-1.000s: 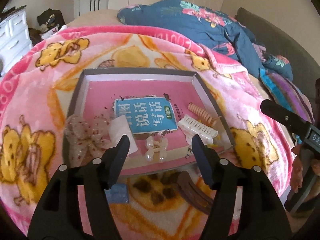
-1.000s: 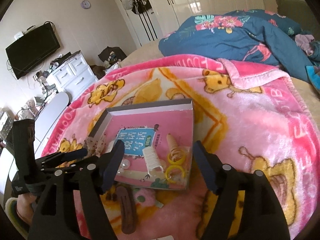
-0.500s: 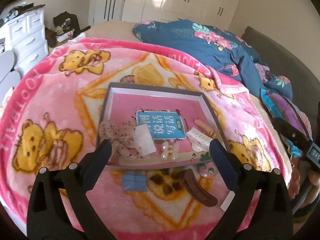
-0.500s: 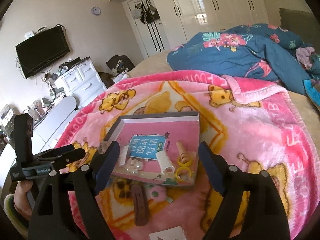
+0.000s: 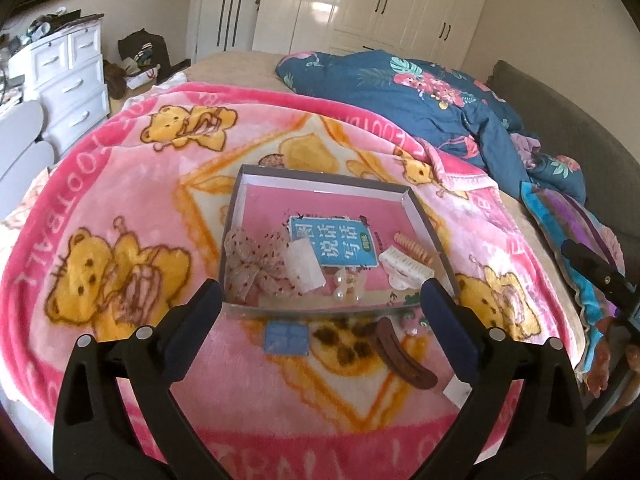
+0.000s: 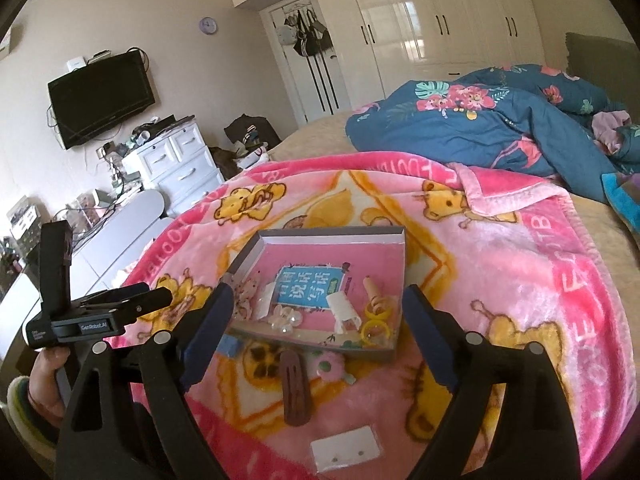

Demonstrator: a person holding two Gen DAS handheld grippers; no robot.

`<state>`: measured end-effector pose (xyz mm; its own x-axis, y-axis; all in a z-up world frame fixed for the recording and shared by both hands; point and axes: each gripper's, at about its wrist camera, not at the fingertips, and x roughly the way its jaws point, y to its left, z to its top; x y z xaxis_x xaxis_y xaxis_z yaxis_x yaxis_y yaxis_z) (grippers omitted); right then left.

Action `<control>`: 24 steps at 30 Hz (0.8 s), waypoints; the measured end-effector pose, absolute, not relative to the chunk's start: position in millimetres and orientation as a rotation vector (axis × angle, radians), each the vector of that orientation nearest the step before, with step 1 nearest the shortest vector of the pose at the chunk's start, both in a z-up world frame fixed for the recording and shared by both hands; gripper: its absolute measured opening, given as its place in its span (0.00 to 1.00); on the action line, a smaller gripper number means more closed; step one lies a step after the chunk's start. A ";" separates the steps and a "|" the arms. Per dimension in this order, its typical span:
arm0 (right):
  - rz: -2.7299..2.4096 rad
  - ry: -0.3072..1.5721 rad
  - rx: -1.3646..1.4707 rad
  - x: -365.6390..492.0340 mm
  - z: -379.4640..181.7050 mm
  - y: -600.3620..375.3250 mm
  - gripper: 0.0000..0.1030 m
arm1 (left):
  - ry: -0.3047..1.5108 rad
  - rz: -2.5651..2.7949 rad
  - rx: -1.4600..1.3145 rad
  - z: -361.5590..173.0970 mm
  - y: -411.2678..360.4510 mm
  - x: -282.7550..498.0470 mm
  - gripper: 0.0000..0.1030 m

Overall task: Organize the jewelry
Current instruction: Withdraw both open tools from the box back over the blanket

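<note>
A grey-rimmed tray [image 5: 240, 216] [image 6: 256, 248] with a pink floor lies on the pink bear blanket. It holds a lace bow [image 5: 256, 264], a white claw clip [image 5: 404, 268], a pearl clip [image 5: 348, 284], an orange spiral tie [image 5: 412, 246] and yellow rings [image 6: 376, 330]. On the blanket before the tray lie a brown hair clip [image 5: 404, 360] [image 6: 294, 388], a blue square piece [image 5: 286, 338], a pink flower piece [image 6: 326, 364] and a white earring card [image 6: 346, 454]. My left gripper [image 5: 320, 300] is open and empty above the tray's near edge. My right gripper [image 6: 318, 310] is open and empty, held back from the tray.
A blue floral duvet [image 5: 420, 96] is heaped at the far right of the bed. A white drawer chest [image 6: 176, 164] and a wall TV [image 6: 102, 98] stand to the left. The blanket's near edge [image 5: 320, 452] drops off below the grippers.
Both grippers have pulled back and up from the tray, so more of the room shows. The left gripper's jaws have opened wider. The items have not moved.
</note>
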<state>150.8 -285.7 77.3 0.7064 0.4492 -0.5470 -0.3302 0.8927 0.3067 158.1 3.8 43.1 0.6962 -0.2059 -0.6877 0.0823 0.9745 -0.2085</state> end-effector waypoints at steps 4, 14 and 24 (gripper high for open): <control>0.437 0.656 0.180 139.0 75.7 -287.4 0.83 | 0.791 -0.157 -0.168 39.2 5.0 149.4 0.90; 0.436 0.676 0.168 115.8 63.8 -294.0 0.84 | 0.808 -0.150 -0.173 28.3 3.2 126.0 0.90; 0.439 0.715 0.145 94.4 44.6 -294.4 0.84 | 0.829 -0.138 -0.168 13.7 0.7 109.0 0.90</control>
<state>94.4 -294.4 44.6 0.6690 0.4366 -0.6015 -0.3392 0.8995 0.2756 109.0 0.7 13.7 0.6680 -0.1877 -0.7201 0.0565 0.9777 -0.2024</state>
